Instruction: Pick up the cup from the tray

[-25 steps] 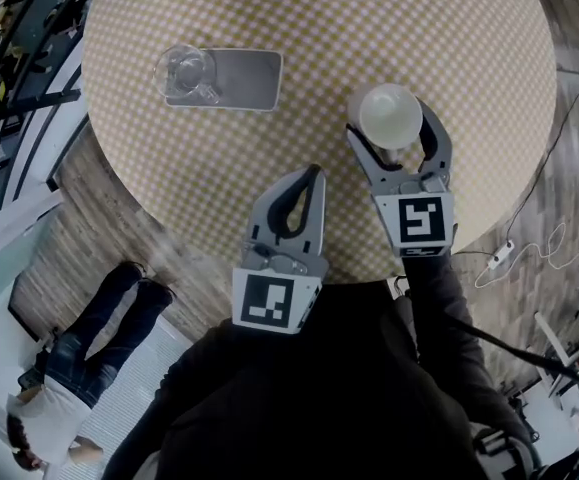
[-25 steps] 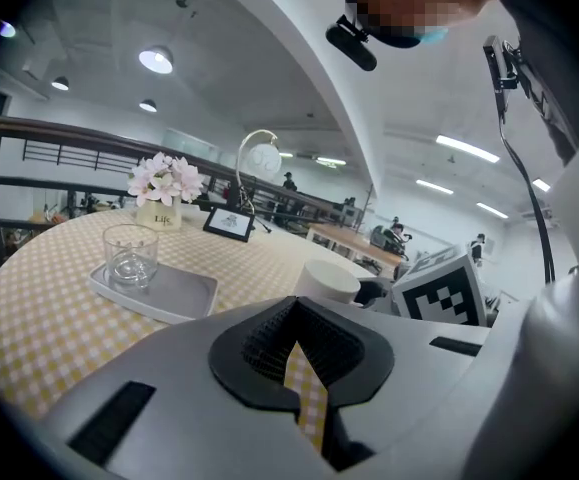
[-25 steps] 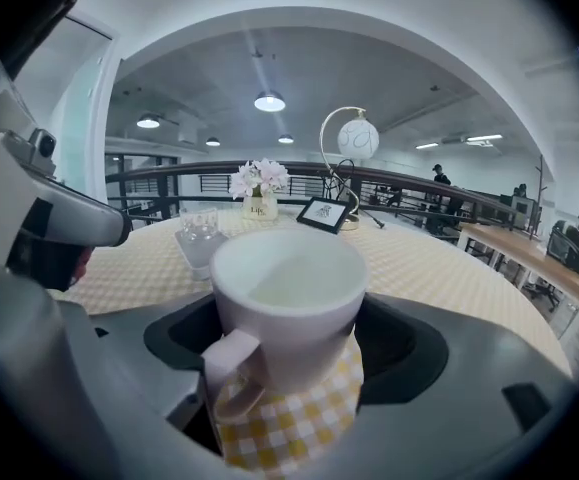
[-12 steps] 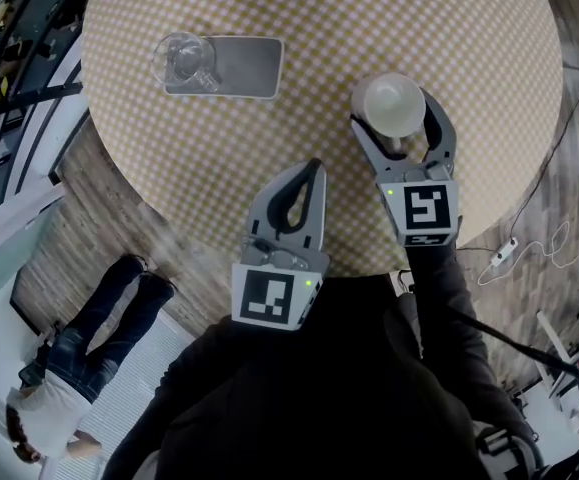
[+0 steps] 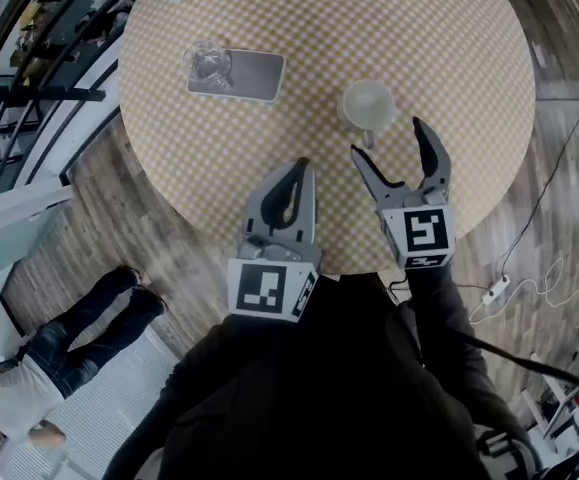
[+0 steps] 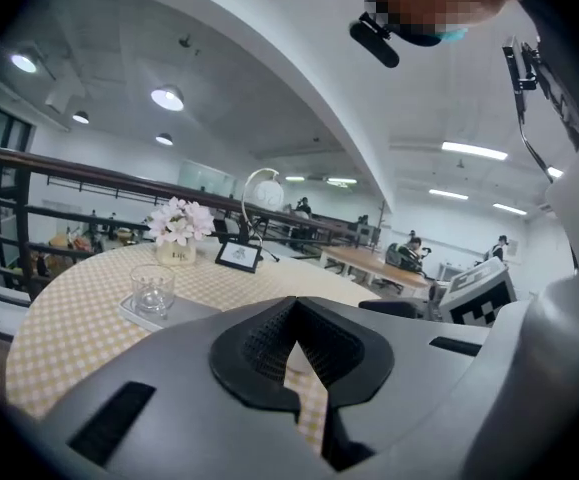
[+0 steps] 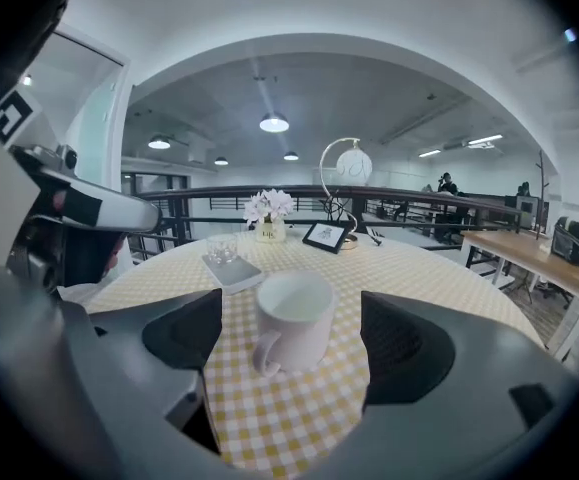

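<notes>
The right tongs [image 5: 384, 136] now stand wide open and hold nothing. A moment ago they were clamped round the white mug [image 5: 367, 105]. That mug has been let go and sits upright on the table [image 5: 449, 48] just ahead of the open jaws, its handle turned back toward them. The left tongs [image 5: 299, 168] are closed on nothing, as before, hanging over the near edge. To my eye the mug is dealt with and the right side is free for the real job.

That job is the glass cup [image 5: 207, 61], well apart across the table. It is clear, short and empty-looking, standing upright on the left end of the flat grey tray [image 5: 259, 76], untouched.
</notes>
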`<state>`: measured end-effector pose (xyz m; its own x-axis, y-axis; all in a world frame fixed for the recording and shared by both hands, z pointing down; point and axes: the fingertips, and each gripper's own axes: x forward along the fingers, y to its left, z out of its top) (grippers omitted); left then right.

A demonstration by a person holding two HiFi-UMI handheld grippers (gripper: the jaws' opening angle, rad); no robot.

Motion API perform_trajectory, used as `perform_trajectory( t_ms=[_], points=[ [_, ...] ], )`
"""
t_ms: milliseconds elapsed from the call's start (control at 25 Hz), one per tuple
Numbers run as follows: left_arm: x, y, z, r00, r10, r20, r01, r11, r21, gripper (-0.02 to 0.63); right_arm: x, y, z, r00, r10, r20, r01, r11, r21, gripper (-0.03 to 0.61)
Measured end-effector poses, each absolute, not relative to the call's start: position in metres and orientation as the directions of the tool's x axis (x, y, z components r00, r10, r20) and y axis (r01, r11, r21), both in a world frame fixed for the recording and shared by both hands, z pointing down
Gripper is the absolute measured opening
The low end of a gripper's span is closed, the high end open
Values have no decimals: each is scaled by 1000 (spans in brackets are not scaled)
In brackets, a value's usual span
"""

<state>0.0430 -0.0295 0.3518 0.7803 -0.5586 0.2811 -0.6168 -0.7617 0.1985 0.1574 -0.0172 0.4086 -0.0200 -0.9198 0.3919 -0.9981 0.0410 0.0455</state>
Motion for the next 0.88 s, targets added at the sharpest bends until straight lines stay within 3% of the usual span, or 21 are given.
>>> perform_trajectory(
  t_ms=[400, 440, 520, 560, 880],
  points=[
    [34, 30, 293, 700, -696, 160, -714, -686, 137, 5, 125, 37, 330, -187, -949, 253, -978, 204, 42, 389],
    [31, 35, 287, 689, -710, 146, -725, -675, 134, 5, 122, 40, 319, -189, -955, 229, -977, 206, 53, 352],
    [24, 42, 275, 662, -741, 116, -749, -650, 124, 5, 117, 44, 298, -193, -965, 177, -975, 209, 77, 124],
    [21, 46, 270, 647, -756, 100, -762, -637, 119, 5, 114, 46, 289, -204, -967, 155, -972, 219, 83, 56],
    [-16, 74, 244, 525, -850, 28, -850, -524, 51, 5, 68, 65, 252, -368, -928, 61, -919, 373, 132, 28]
  ],
)
